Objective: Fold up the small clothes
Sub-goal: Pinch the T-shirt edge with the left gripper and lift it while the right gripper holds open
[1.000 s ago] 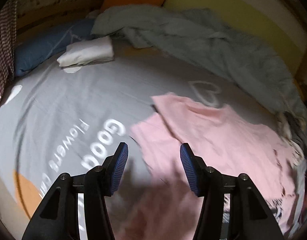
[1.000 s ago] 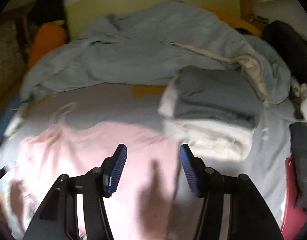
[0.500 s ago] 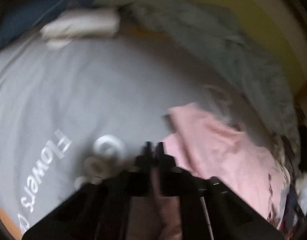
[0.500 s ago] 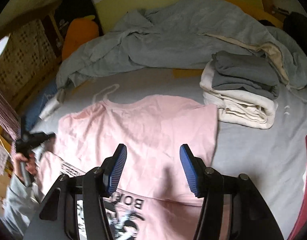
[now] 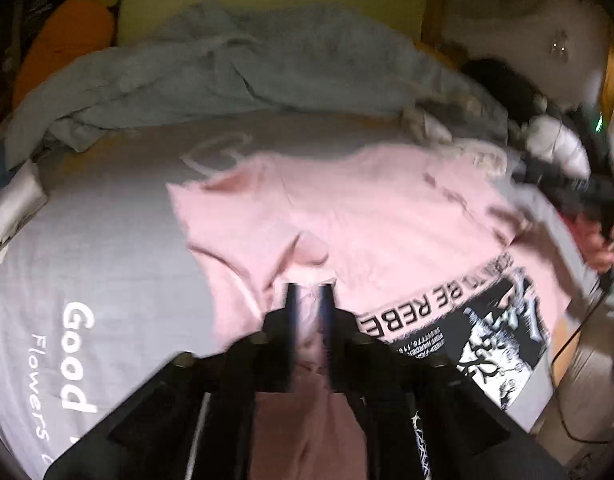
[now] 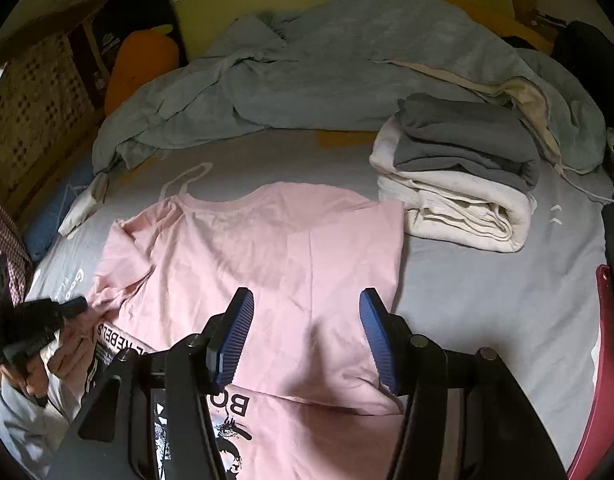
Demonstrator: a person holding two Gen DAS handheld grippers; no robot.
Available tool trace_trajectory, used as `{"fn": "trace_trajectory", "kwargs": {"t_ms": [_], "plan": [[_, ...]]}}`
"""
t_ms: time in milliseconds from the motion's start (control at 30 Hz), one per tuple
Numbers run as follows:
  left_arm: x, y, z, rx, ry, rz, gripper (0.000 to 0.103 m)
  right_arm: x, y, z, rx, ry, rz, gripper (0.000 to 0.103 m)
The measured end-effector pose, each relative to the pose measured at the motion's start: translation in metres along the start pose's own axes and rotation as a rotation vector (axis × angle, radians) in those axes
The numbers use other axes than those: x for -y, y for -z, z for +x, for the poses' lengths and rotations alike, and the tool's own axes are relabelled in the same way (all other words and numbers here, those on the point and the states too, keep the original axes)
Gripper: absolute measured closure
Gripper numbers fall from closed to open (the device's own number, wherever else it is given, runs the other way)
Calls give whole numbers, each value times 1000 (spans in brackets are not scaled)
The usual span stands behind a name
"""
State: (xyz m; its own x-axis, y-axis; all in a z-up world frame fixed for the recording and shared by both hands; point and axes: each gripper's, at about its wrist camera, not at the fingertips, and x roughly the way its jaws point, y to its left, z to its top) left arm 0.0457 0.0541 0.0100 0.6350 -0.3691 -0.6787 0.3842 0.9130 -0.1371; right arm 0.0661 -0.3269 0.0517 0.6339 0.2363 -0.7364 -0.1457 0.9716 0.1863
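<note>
A: While the pink T-shirt (image 6: pixel 267 264) lies spread on the grey bed sheet (image 6: pixel 487 300), where are the grippers?
B: The left hand-held gripper (image 5: pixel 309 312) is clamped on a pink sleeve fold; the right hand-held gripper (image 6: pixel 307 336) hovers above the shirt, jaws apart.
A: What crowds it?
B: A folded stack of grey and white clothes (image 6: pixel 459 176) just beside the shirt's shoulder, and a rumpled blue-grey blanket (image 6: pixel 327 72) behind it.

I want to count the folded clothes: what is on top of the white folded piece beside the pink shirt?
A folded grey garment lies on the white piece. Behind both is the rumpled blue blanket. Whether anything is tucked between or under them cannot be seen.
</note>
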Motion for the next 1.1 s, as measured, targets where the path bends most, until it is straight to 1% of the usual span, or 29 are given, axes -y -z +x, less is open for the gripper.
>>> {"fn": "trace_trajectory", "kwargs": {"t_ms": [67, 100, 133, 200, 267, 367, 433, 500, 567, 633, 667, 700, 733, 767, 800, 833, 867, 933, 967, 1067, 1100], "plan": [[-13, -7, -17, 75, 21, -51, 52, -4, 0, 1, -2, 15, -23, 46], [-21, -9, -26, 105, 15, -75, 51, -5, 0, 2, -2, 23, -30, 46], [-30, -13, -33, 119, -4, -94, 51, -5, 1, 4, -7, 26, -35, 46], [-38, -16, -36, 123, -56, -129, 51, -6, 2, 8, -20, 21, -36, 47], [-50, -17, -30, 66, -95, -178, 51, -8, 4, 12, -30, 24, -42, 46], [-72, -10, -12, -8, -104, -305, 51, -10, 6, 15, -37, 33, -52, 46], [-84, -11, 3, -31, -72, -373, 51, -11, 6, 15, -36, 31, -52, 46], [-91, -25, 24, -62, -32, -402, 51, -12, 7, 17, -42, 28, -50, 46], [-98, -41, 43, -85, -43, -413, 51, -14, 9, 20, -51, 30, -49, 47], [-107, -56, 62, -115, -83, -410, 54, -15, 11, 23, -60, 34, -53, 46], [-111, -62, 74, -121, -86, -412, 63, -16, 11, 23, -61, 35, -56, 46], [-115, -69, 87, -139, -67, -422, 88, -16, 12, 23, -60, 37, -59, 47], [-121, -71, 94, -163, -48, -438, 101, -16, 12, 23, -59, 41, -62, 46], [-124, -74, 102, -175, -37, -452, 101, -15, 12, 23, -57, 43, -63, 46], [-125, -79, 106, -158, -46, -452, 101, -15, 11, 24, -55, 43, -63, 46], [-124, -86, 106, -134, -60, -432, 101, -14, 11, 24, -56, 39, -62, 46], [-122, -92, 109, -127, -72, -405, 102, -14, 11, 26, -62, 34, -63, 46], [-119, -105, 118, -132, -114, -357, 102, -15, 13, 30, -75, 26, -68, 46], [-119, -109, 122, -145, -141, -342, 102, -17, 14, 33, -83, 26, -76, 47], [-121, -109, 141, -219, -245, -294, 101, -21, 18, 39, -97, 46, -100, 46], [-123, -107, 143, -236, -269, -276, 97, -21, 18, 40, -98, 57, -102, 47]]}}
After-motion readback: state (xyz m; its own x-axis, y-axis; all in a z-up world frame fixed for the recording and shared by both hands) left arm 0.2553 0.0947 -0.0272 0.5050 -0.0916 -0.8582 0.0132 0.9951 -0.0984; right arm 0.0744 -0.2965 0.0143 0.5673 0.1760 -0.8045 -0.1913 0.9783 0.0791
